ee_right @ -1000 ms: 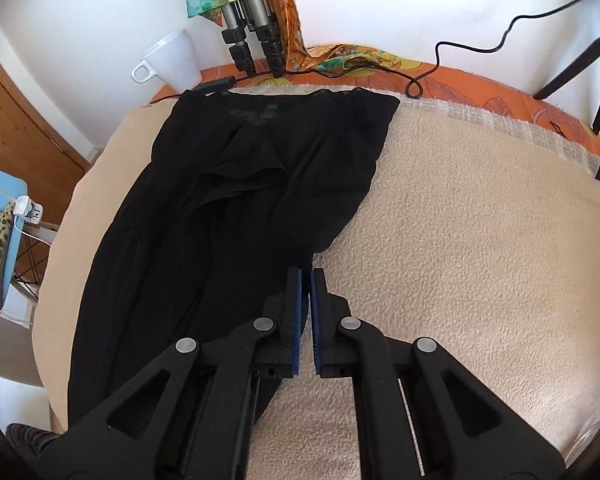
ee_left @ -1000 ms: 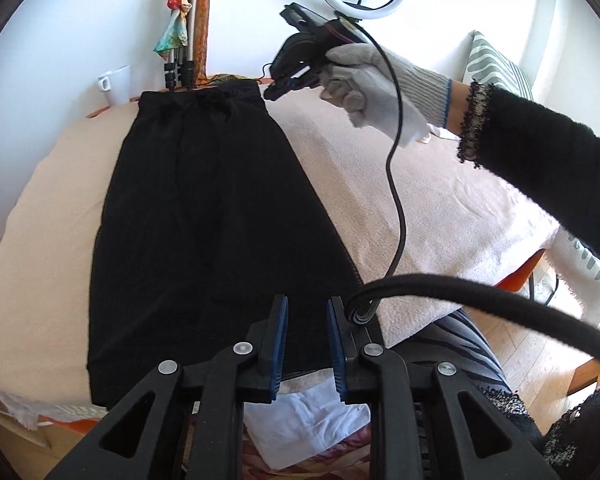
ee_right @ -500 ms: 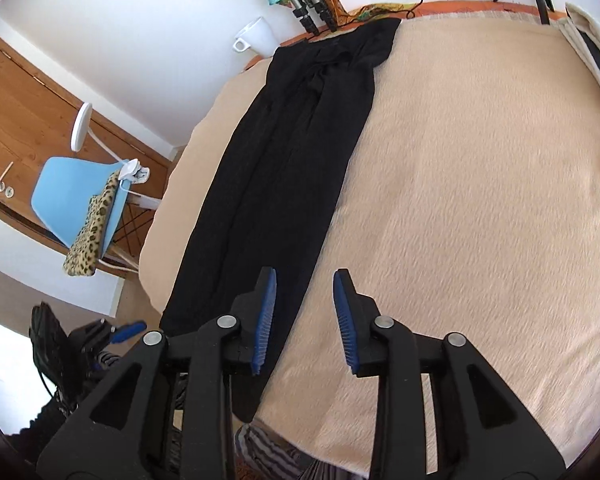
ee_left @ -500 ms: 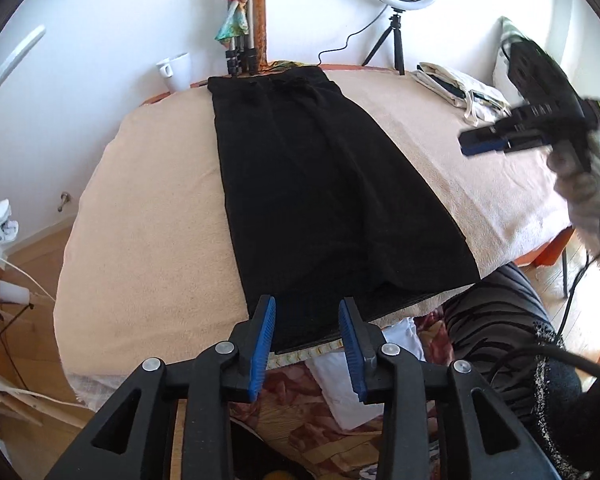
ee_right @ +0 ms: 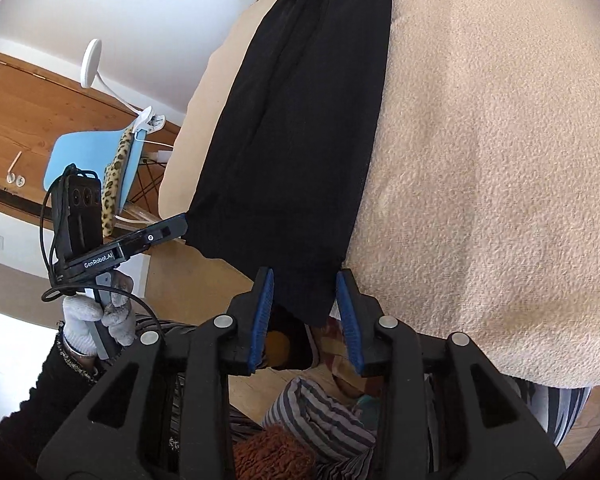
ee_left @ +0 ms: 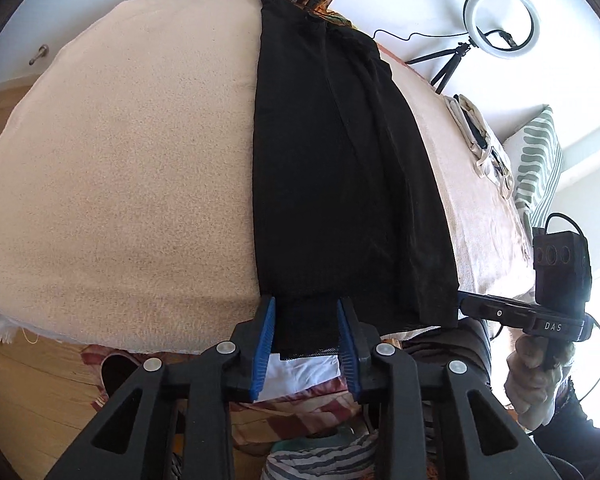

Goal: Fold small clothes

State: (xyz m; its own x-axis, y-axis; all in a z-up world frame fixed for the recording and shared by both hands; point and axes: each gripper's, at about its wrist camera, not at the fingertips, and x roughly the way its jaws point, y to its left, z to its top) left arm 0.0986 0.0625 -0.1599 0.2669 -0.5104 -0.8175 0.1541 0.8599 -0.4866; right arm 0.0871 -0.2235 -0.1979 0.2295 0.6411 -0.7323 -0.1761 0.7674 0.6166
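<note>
Black garment (ee_left: 340, 168) lies stretched long across the beige blanket (ee_left: 120, 168), its waistband up at 12 o'clock near the tripod legs and its hem down at 6 o'clock, hanging just over the table's near edge.

Starting at my left: my left gripper (ee_left: 306, 332) sits at 6 o'clock in its own view, 2 blue pads (ee_left: 265, 344) straddling the left corner of that hem. My jaws there have just been closing in, yet they stand apart with the fabric between them, and I see a gap on each side, so nothing is pinched. From the right wrist view that same gripper shows at 9 o'clock, its tip right at the hem's left corner, held by a gloved hand (ee_right: 96, 316).

Moving right: my right gripper (ee_right: 304, 312) straddles the hem's right corner at 6 o'clock, cloth drooping between the pads, jaws parted, no squeeze on it. The left view catches it at 4 o'clock, nose touching the garment's right edge.

Far right at 1 o'clock stands a ring light (ee_left: 499, 20), with a striped cushion (ee_left: 538, 160) at 3 o'clock.
</note>
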